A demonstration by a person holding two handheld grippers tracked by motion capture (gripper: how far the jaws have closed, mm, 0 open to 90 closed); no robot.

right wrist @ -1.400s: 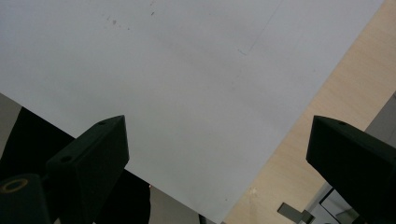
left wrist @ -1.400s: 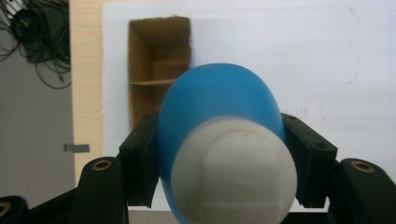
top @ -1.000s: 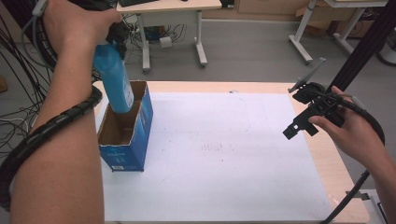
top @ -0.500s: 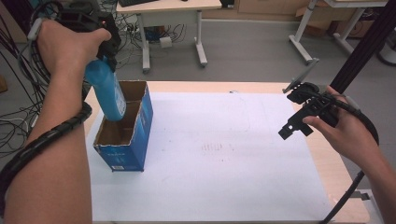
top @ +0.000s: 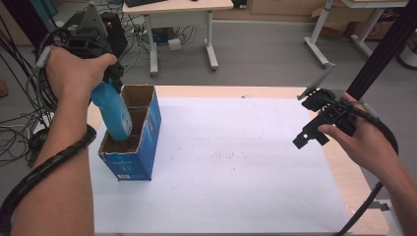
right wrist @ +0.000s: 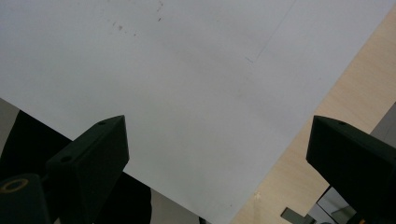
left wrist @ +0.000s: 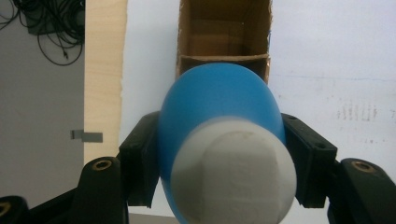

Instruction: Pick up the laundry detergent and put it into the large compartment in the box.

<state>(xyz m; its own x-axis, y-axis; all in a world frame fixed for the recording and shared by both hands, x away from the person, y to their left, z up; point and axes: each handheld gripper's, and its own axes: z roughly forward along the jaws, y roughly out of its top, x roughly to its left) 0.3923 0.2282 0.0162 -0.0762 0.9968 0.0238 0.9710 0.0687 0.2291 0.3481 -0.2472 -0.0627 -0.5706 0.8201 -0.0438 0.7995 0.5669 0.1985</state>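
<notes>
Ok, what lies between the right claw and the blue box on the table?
Nothing stands there: the high view shows bare white paper between the blue box and the right claw, marked by faint smudges.

- Left gripper [top: 112, 78]: black housing, grey three-cornered plate on top, small red light beside it.
- Wrapped in black spiral conduit, its cable [top: 46, 167] ran along the bare forearm.
- Seen from the left gripper view: black blocky pads [left wrist: 140, 163], brass-ringed screw holes in the jaw arms below.
- Right gripper [top: 310, 137]: black angular frame, thin grey bar jutting from its far end, thick black cable [top: 381, 135] looped behind the hand.
- Wedge-shaped black pads [right wrist: 93, 154], one brass-ringed hole at lower left.
- No sleeves worn.
</notes>
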